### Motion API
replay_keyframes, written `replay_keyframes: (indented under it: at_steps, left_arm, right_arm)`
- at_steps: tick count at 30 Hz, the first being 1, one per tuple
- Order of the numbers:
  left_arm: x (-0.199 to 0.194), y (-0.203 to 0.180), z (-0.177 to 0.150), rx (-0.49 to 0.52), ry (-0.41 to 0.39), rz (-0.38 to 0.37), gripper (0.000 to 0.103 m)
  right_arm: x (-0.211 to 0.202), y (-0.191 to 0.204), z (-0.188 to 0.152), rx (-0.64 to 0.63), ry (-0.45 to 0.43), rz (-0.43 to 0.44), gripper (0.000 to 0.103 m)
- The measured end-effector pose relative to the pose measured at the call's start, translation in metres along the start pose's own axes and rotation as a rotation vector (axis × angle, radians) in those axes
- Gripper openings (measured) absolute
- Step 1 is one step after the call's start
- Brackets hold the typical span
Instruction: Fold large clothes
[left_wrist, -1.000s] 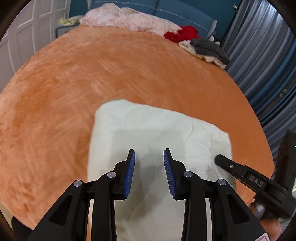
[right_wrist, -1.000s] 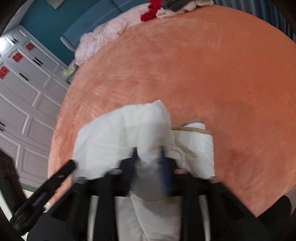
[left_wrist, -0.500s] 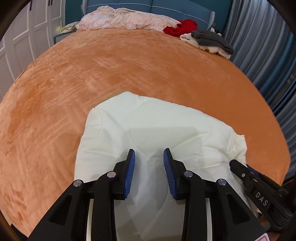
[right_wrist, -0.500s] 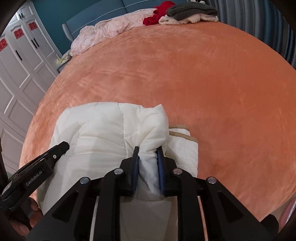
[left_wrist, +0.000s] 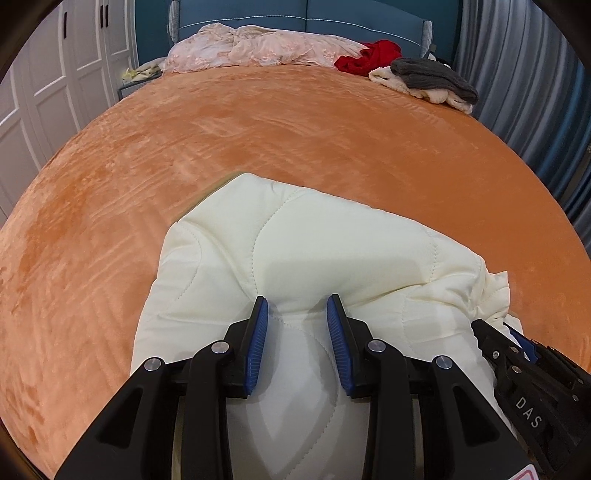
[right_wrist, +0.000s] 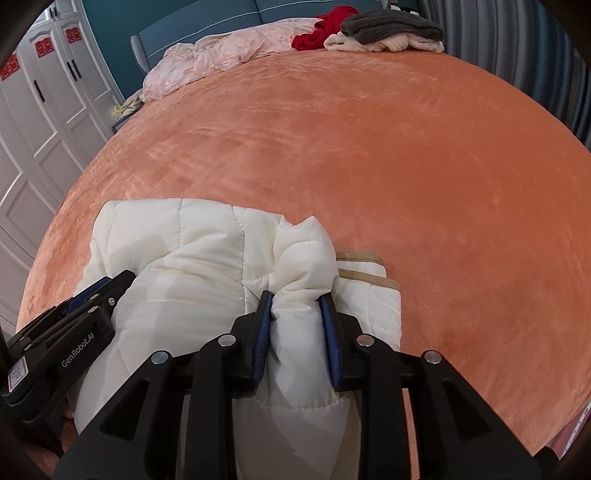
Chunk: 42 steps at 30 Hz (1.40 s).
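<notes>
1. Orange plush bedspread (left_wrist: 258, 147) covers the bed, and both hand-held grippers work at its near edge.
2. Left gripper (left_wrist: 297, 339) hangs over the cream quilted jacket (left_wrist: 314, 251), its blue pads (left_wrist: 258, 347) parted with jacket fabric lying in the gap; whether the pads press that fabric I cannot tell.
3. Right gripper (right_wrist: 297, 332) has a bunched fold of the same jacket (right_wrist: 207, 258) between its pads (right_wrist: 260, 339), which touch the fold on both sides while the jaws are opening.
4. Seen from the left wrist, the right gripper's black body sits at the jacket's right edge; seen from the right wrist, the left gripper (right_wrist: 107, 288) lies against the jacket's left side.
5. Folded into a thick bundle, the jacket rests on the bedspread, a tan-trimmed layer (right_wrist: 365, 273) showing at its right side.
6. Well beyond the jacket, at the head of the bed, lie a pink lace garment (left_wrist: 258, 48), a red garment (left_wrist: 369, 55) and a grey knit piece (left_wrist: 432, 77) atop a cream fleece one.
7. Left of the bed stand white wardrobe doors (right_wrist: 37, 122); right of it hang blue-grey curtains (left_wrist: 524, 92).
</notes>
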<state>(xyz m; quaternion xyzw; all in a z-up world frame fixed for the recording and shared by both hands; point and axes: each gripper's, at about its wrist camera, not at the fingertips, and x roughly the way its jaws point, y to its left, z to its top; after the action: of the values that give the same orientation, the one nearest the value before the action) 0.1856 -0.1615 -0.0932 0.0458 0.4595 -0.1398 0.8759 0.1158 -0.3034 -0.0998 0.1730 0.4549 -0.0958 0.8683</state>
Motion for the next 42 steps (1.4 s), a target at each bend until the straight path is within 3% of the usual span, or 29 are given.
replay_keyframes:
  at_steps: [38, 42]
  left_arm:
    - [0.011, -0.007, -0.005, 0.024, -0.036, 0.069, 0.034]
    - [0.006, -0.006, -0.003, 0.021, -0.029, 0.065, 0.035]
  right_arm:
    - [0.006, 0.001, -0.003, -0.004, -0.034, 0.002, 0.026]
    - [0.005, -0.003, -0.001, 0.017, -0.022, 0.034, 0.027]
